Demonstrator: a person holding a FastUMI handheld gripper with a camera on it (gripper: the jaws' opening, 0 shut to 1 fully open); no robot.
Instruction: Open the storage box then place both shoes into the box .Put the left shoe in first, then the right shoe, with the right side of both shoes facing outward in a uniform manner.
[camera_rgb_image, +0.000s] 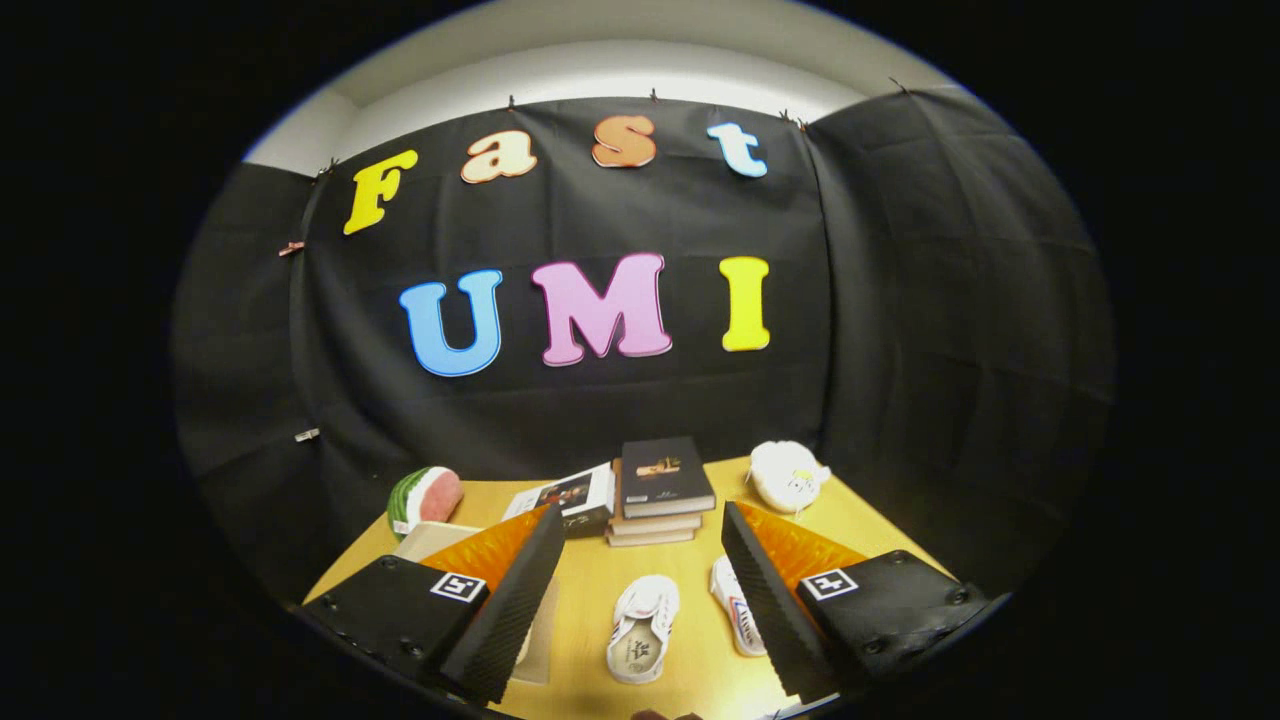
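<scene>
Two white shoes lie on the wooden table (590, 590) between my fingers. One white shoe (640, 628) lies sole-up-like with its opening facing me, near the middle. The other white shoe (735, 618) rests on its side right beside the right finger (765, 600). A pale storage box (435, 540) sits behind the left finger (505, 610), mostly hidden by it; I cannot tell how its lid stands. My gripper (640, 690) is held above the table, open wide, with nothing between its fingers.
A stack of books (660, 490) stands beyond the shoes, with a magazine (570, 495) leaning beside it. A watermelon-slice toy (425, 497) lies at the far left and a white plush toy (788, 475) at the far right.
</scene>
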